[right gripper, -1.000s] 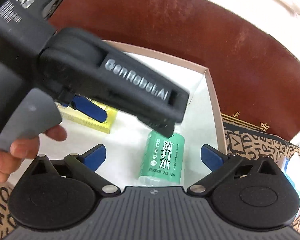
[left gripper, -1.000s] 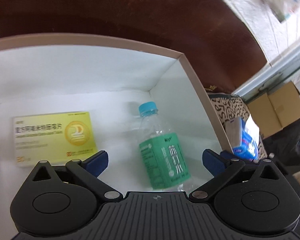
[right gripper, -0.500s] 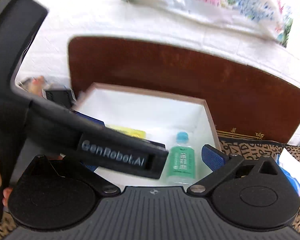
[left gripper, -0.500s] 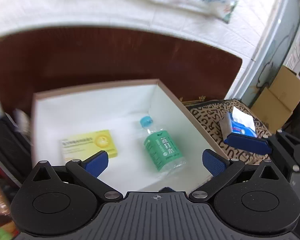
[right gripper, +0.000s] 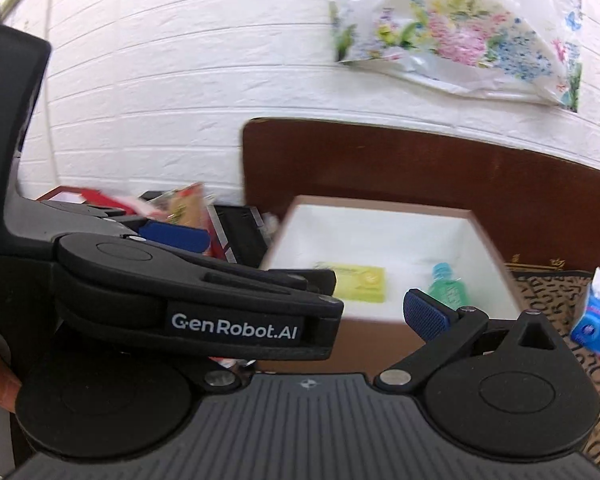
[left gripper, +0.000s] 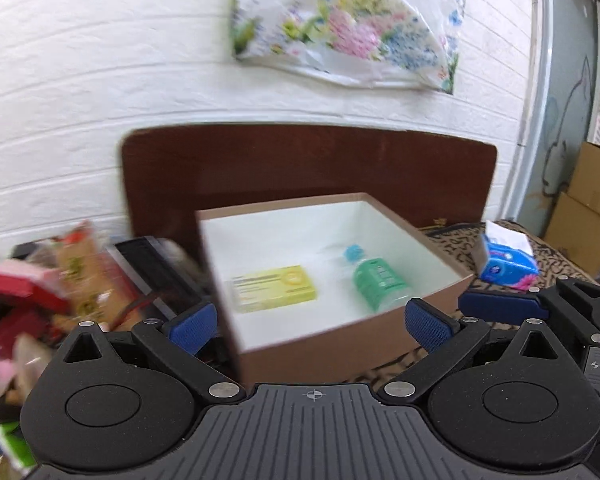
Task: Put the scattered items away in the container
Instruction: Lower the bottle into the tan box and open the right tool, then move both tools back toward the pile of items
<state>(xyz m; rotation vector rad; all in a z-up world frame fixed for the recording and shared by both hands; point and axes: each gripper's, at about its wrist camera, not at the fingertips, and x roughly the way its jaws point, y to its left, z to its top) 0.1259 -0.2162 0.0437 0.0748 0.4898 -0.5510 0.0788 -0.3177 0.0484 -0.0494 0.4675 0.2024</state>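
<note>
A brown box with a white inside holds a yellow carton and, to its right, a green-labelled bottle lying down. My left gripper is open and empty, held back from the box's near wall. In the right wrist view the same box, carton and bottle show. My right gripper is open; only its right pad shows, as the left gripper's housing covers the other. A blue tissue pack lies on the patterned cloth, outside the box to its right.
Red boxes and snack bags pile up left of the box. A dark brown headboard stands behind it against a white brick wall. A floral plastic bag hangs above. Cardboard cartons stand far right.
Both grippers have drawn back and up from inside the box, which now looks smaller and farther off. The bottle and yellow carton stay in it. Both grippers stay open.
</note>
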